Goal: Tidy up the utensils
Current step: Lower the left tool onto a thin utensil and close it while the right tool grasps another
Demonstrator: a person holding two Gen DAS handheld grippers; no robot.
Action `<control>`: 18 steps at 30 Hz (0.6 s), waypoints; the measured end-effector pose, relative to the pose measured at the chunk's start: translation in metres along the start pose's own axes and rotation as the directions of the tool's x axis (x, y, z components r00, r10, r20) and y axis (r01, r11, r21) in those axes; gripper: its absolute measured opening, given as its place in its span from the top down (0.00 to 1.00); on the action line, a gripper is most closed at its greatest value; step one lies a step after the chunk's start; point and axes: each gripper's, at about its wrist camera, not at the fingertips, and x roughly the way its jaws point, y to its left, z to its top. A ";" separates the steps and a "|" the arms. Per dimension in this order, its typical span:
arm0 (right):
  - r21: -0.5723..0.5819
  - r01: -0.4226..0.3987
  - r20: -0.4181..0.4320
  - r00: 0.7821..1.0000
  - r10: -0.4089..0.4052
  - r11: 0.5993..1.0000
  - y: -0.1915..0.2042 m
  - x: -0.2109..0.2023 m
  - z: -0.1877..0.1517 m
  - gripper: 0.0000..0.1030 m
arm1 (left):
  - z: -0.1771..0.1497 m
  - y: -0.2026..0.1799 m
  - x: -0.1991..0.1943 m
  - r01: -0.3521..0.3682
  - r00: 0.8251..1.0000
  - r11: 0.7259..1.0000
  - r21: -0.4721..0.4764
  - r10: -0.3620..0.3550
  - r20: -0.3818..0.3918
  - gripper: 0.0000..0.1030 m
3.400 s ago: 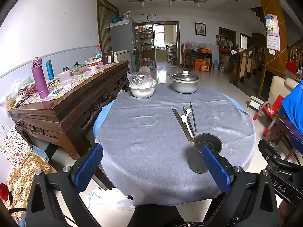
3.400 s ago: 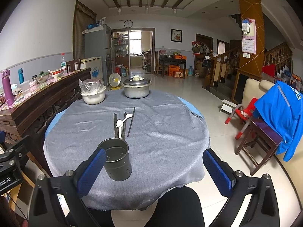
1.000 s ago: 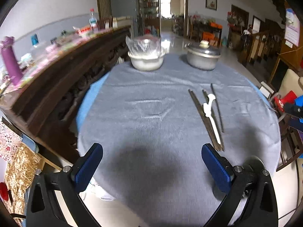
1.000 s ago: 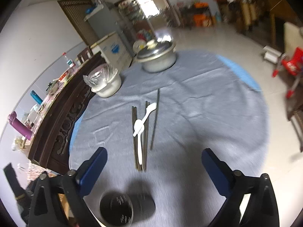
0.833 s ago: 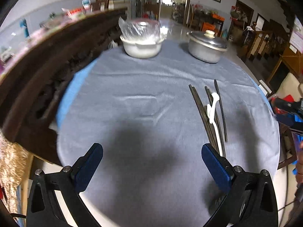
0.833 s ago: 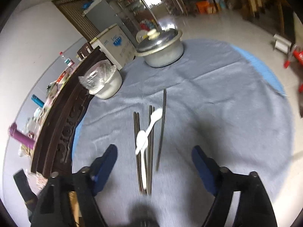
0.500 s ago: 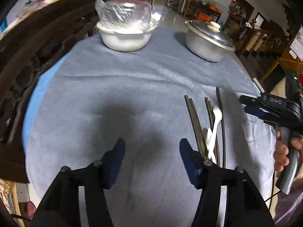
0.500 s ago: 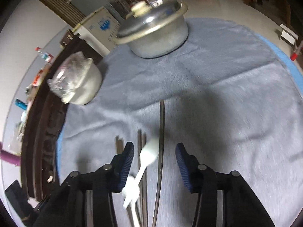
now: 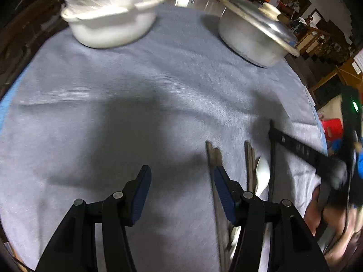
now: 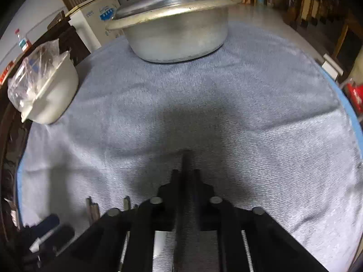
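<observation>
Left wrist view: the left gripper (image 9: pixel 181 181) is pointing down at the grey tablecloth (image 9: pixel 136 90), its blue-padded jaws spread part way with only cloth between them. Just right of the right jaw, brown chopsticks (image 9: pixel 212 156) are lying lengthwise with a white spoon (image 9: pixel 262 174) over them. A single dark chopstick (image 9: pixel 272 165) is lying furthest right, and the right gripper (image 9: pixel 275 133) is coming in from the right edge, its tip sitting at that chopstick's far end. A hand (image 9: pixel 326 217) is holding it, blurred. At the far left a white bowl (image 9: pixel 109 27) covered in plastic film is standing; at the far right, a lidded metal pot (image 9: pixel 251 34).

Right wrist view: the right gripper (image 10: pixel 186 176) has just been closing and its jaws are now pressed together, pinching the dark chopstick (image 10: pixel 186 158), whose far end is poking out past the fingertips. The brown chopsticks' ends (image 10: pixel 90 206) are showing at near left. The pot (image 10: pixel 177 31) is standing far centre, the bowl (image 10: pixel 50 95) at left, well apart.
</observation>
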 end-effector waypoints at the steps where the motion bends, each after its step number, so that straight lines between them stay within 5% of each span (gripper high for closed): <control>1: 0.000 -0.014 0.004 1.000 0.014 1.000 -0.003 -0.001 -0.001 0.92 | 0.003 0.000 0.004 0.006 1.000 1.000 -0.009 -0.006 -0.009 0.43; 6: 0.026 -0.086 0.011 0.996 0.085 0.996 -0.023 -0.009 -0.012 0.93 | 0.017 -0.015 0.017 0.009 1.000 1.000 -0.022 -0.009 -0.016 0.54; 12: 0.063 -0.180 0.048 0.983 0.177 0.982 -0.044 -0.031 -0.027 0.93 | 0.023 -0.028 0.024 -0.037 0.999 0.999 0.022 0.037 0.010 0.90; 18: 0.095 -0.257 0.097 0.964 0.248 0.962 -0.061 -0.061 -0.044 0.93 | 0.017 -0.031 0.022 -0.066 0.997 0.995 0.079 0.062 0.047 0.94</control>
